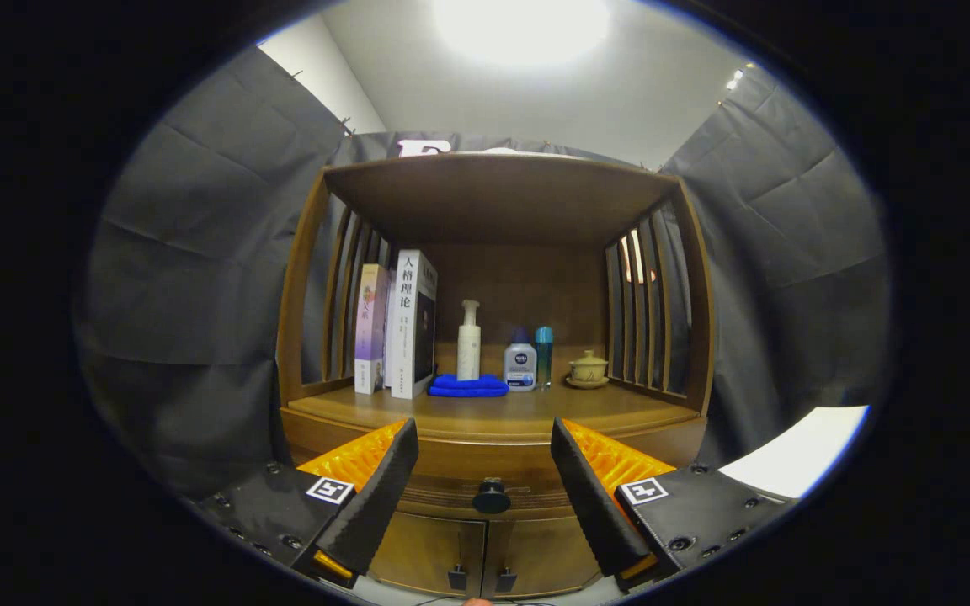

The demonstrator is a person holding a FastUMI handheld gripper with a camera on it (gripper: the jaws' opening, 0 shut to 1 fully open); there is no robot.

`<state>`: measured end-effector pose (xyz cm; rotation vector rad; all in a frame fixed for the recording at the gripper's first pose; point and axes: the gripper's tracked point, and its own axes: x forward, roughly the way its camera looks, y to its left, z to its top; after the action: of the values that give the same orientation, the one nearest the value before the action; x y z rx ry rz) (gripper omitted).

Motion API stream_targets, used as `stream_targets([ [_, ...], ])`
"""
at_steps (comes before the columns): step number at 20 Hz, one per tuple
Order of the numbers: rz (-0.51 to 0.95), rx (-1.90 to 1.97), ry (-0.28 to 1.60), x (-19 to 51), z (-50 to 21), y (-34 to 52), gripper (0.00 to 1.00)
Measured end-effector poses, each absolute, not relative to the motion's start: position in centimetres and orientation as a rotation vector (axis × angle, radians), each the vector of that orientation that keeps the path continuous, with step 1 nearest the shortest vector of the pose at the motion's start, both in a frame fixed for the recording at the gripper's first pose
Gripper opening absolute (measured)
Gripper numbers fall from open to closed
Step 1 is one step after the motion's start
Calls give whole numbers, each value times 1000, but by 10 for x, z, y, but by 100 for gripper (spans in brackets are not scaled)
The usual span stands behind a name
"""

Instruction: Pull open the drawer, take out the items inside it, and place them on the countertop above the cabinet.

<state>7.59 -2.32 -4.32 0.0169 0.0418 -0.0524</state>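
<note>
While shut, drawer (489, 492) sits under countertop (493, 411), black knob (491, 497) dead ahead between the fingers. Gripper (485, 488) spread wide, gripping nothing. Step in hand, by the look of it: approach to the knob; contents hidden. Next move likely calls for advancing, pinching the knob, then a straight pull back. On the countertop: two books (397, 324), one blue cloth (468, 386), one white pump bottle (469, 341), one squat bottle (520, 366), one teal bottle (544, 356), one lidded cup (588, 369). Below: two cabinet doors (485, 551).

Tongs (485, 467) spread apart, drawer knob (491, 497) centred beyond them, drawer (485, 471) closed, countertop (493, 408) above
</note>
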Motion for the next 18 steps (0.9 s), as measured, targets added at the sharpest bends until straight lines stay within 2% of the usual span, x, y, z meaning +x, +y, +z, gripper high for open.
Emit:
stream_targets([
  [13,-71,54,222,127,-135,-30,99],
  [18,-65,87,264,133,-164,-29,95],
])
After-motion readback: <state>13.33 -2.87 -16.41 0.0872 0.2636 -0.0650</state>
